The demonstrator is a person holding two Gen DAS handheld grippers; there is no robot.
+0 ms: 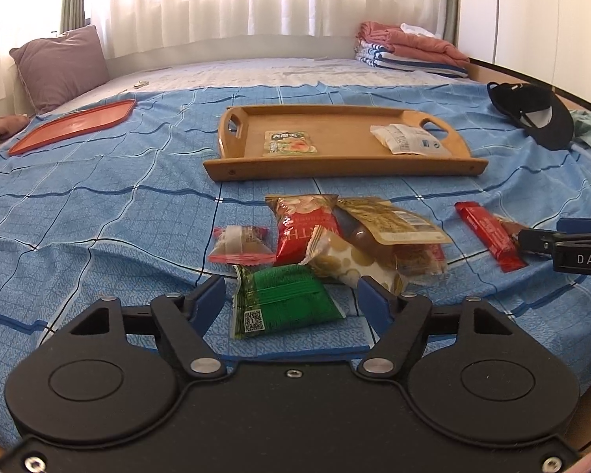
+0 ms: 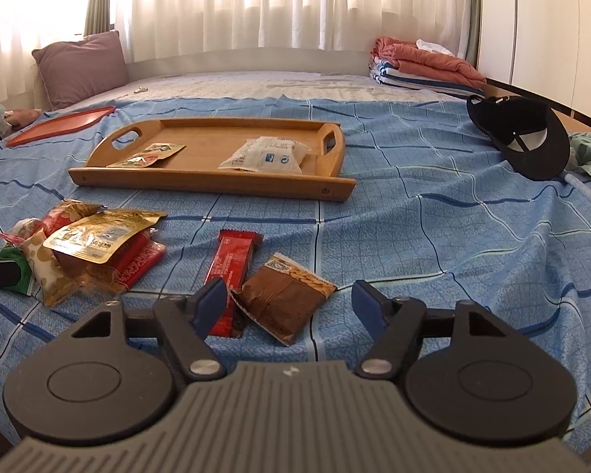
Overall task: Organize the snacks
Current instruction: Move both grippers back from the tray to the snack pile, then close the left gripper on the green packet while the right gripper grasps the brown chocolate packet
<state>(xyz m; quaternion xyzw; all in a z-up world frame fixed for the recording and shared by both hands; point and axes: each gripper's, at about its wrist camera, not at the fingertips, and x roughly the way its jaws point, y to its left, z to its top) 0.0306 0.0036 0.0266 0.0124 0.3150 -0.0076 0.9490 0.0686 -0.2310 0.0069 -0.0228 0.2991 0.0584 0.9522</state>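
On the blue checked bedspread lies a pile of snack packets. Nearest me is a green packet (image 1: 283, 303), lying between the blue fingers of my left gripper (image 1: 291, 297), which is open with a gap on each side. Behind it lie a gold-spotted packet (image 1: 350, 268), a red bag (image 1: 303, 228) and a small pink-edged packet (image 1: 240, 246). My right gripper (image 2: 287, 305) is open around a brown packet (image 2: 281, 301) without pressing it; a red bar (image 2: 232, 268) lies just left of it. The wooden tray (image 1: 335, 167) holds a green sachet (image 1: 289, 142) and a white pouch (image 1: 407, 138).
An orange lid (image 1: 75, 126) lies at the far left and a black cap (image 1: 539, 118) at the far right. A purple pillow (image 1: 61, 65) and folded towels (image 1: 409, 49) sit at the back under white curtains. The right gripper's tip (image 1: 563, 242) shows at the left view's edge.
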